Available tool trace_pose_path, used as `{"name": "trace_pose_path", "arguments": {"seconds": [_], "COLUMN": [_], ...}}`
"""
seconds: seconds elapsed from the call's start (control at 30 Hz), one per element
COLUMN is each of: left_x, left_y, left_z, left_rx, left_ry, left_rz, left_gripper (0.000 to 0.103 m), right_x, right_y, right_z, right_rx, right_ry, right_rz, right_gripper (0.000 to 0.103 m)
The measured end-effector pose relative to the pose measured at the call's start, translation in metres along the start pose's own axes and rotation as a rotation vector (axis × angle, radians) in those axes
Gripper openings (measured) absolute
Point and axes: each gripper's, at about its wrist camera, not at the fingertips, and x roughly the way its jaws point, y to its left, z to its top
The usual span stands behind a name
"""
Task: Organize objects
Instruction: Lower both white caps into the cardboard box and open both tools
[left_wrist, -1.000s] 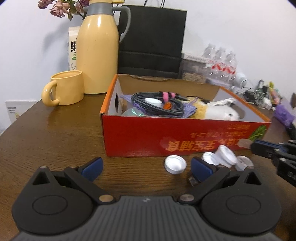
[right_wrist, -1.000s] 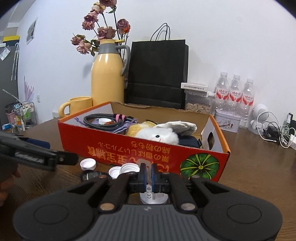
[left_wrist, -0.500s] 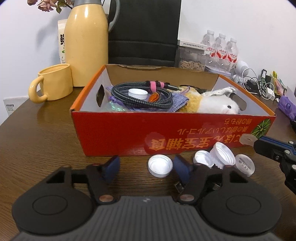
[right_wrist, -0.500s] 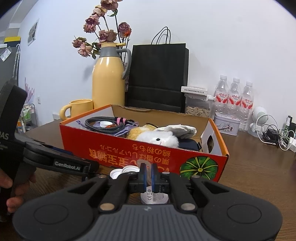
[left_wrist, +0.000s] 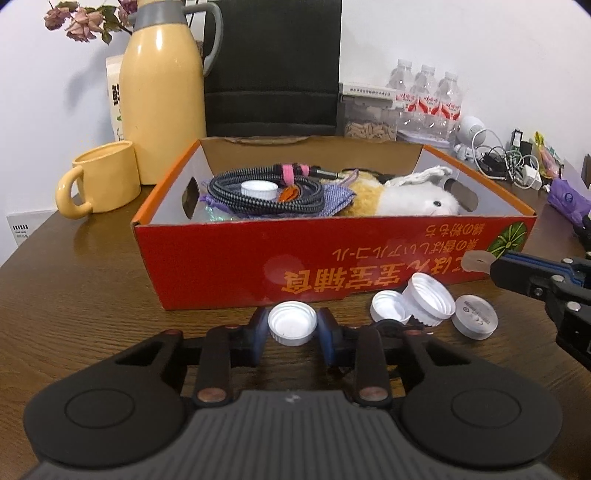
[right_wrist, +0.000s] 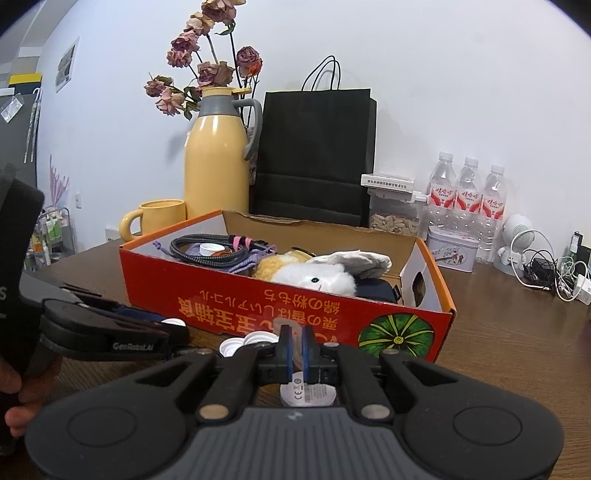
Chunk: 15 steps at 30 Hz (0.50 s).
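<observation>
White plastic bottle cap (left_wrist: 292, 328), lying open side up on the brown wooden table (left_wrist: 74, 295), is seen at lower centre of the left wrist view, just in front of the red cardboard box (left_wrist: 332, 258). It is flanked by the blue pads of the left gripper (left_wrist: 291, 332), whose jaws are closing around it; the pads appear to touch its rim on both sides. To the right of it, two more white caps (left_wrist: 410, 306) and a grey-white round disc (left_wrist: 474, 321) are clustered by the box wall. A coiled black braided cable (left_wrist: 266, 192) and a white-and-yellow plush toy (left_wrist: 406, 199) are held in the box. A yellow ceramic mug (left_wrist: 99, 181) is placed at centre left.

In the right wrist view, the right gripper (right_wrist: 294, 350) is seen at lower centre with its jaws closed; a thin translucent piece (right_wrist: 291, 328) is pinched between them. The left gripper is seen at lower left, the cap mostly hidden behind it.
</observation>
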Motion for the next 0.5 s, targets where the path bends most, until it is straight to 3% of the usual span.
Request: {"name": "trace_pose_path", "arguments": {"seconds": [0.27,0.5], "left_x": [-0.036,-0.063], "left_y": [-0.003,-0.006], "left_z": [0.004,0.033], "left_rx": [-0.01,-0.013], "left_ry": [-0.104,-0.235], "left_rz": [-0.05,-0.082], "left_gripper": [0.029,0.029], "right_x": [-0.01,-0.016], "right_y": [-0.001,-0.003], "right_z": [0.006,0.028], "right_rx": [0.007,0.029], "right_ry": [-0.049,-0.105], "right_rz": [0.002,0.019], "right_gripper": [0.004,0.004]}}
